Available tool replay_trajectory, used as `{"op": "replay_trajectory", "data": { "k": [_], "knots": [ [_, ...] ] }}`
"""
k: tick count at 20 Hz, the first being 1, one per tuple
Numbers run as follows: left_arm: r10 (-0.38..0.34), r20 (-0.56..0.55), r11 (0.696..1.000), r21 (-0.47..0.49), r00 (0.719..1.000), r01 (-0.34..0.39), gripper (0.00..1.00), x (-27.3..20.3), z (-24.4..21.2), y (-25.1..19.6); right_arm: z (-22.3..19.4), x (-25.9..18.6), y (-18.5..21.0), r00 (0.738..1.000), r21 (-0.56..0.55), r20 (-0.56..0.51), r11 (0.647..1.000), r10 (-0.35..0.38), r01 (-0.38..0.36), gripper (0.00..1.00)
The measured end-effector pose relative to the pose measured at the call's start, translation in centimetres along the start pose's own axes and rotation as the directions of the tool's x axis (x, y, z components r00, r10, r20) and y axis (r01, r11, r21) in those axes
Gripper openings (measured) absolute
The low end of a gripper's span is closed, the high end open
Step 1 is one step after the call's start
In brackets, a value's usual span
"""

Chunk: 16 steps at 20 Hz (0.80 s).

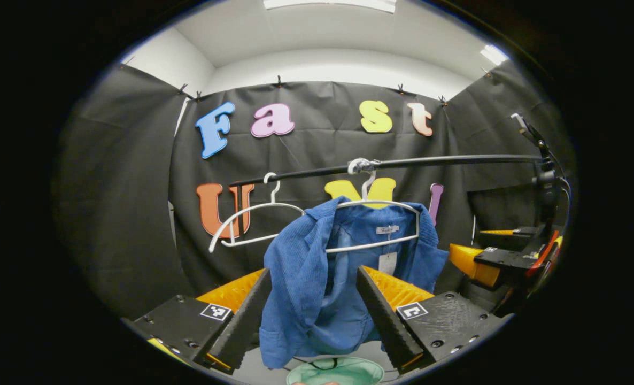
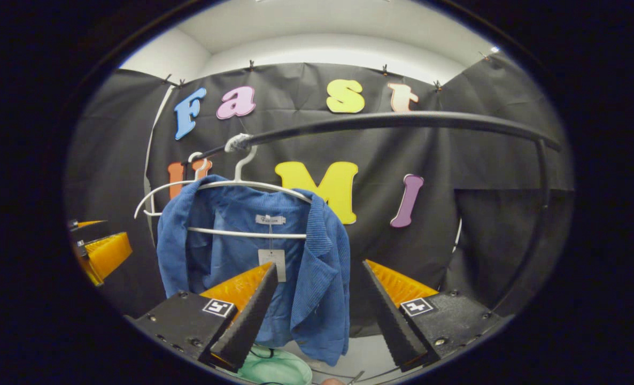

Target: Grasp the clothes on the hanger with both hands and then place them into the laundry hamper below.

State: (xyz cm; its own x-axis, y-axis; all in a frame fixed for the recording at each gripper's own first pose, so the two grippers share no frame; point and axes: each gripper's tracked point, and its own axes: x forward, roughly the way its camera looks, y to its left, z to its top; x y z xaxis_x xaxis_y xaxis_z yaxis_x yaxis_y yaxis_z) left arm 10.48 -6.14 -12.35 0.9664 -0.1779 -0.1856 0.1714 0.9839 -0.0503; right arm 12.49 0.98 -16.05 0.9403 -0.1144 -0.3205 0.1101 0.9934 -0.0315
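A blue jacket [image 1: 309, 278] hangs open on a white hanger [image 1: 373, 204] from a black rail [image 1: 434, 160]. My left gripper [image 1: 314, 271] is open, and the jacket's left front panel shows between its fingers; I cannot tell whether they touch the cloth. In the left gripper view my right gripper [image 1: 466, 243] stands off to the right of the jacket. In the right gripper view the jacket [image 2: 226, 256] is at the left, and my right gripper [image 2: 319, 266] is open with the jacket's right lapel between its fingers. My left gripper [image 2: 115, 233] shows at that view's far left edge.
A second white hanger [image 1: 253, 220] hangs bare on the rail, left of the jacket. Under the jacket is a pale green hamper [image 1: 338, 372], also at the bottom of the right gripper view as the hamper [image 2: 279, 368]. The rail [image 2: 402, 120] bends down into an upright post [image 2: 541, 182] on the right.
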Motion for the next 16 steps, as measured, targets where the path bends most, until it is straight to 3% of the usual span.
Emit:
{"op": "replay_trajectory", "data": {
  "k": [3, 4, 11, 16],
  "knots": [
    [0.024, -0.005, 1.0, 0.02, 1.0, -0.024, 0.96, 2.5, -1.1, -1.1, -1.3, 3.0, -0.4, 0.999, 0.013, -0.033, 1.0, 0.025, -0.025, 0.98],
    [0.039, -0.017, 0.999, 0.028, 0.999, -0.038, 1.0, 3.3, -1.6, -1.2, -1.7, 3.9, -0.5, 0.999, 0.013, -0.044, 0.999, 0.03, -0.029, 0.97],
    [0.116, -0.075, 0.992, 0.051, 0.99, -0.113, 0.97, 7.9, -4.0, -0.8, -3.5, 8.6, -0.4, 0.995, 0.03, -0.079, 0.998, 0.053, -0.051, 0.94],
    [0.151, -0.099, 0.988, 0.03, 0.984, -0.148, 0.97, 11.1, -5.2, 0.6, -4.0, 11.2, 0.6, 0.996, 0.032, -0.07, 0.998, 0.059, -0.057, 0.83]
  ]
}}
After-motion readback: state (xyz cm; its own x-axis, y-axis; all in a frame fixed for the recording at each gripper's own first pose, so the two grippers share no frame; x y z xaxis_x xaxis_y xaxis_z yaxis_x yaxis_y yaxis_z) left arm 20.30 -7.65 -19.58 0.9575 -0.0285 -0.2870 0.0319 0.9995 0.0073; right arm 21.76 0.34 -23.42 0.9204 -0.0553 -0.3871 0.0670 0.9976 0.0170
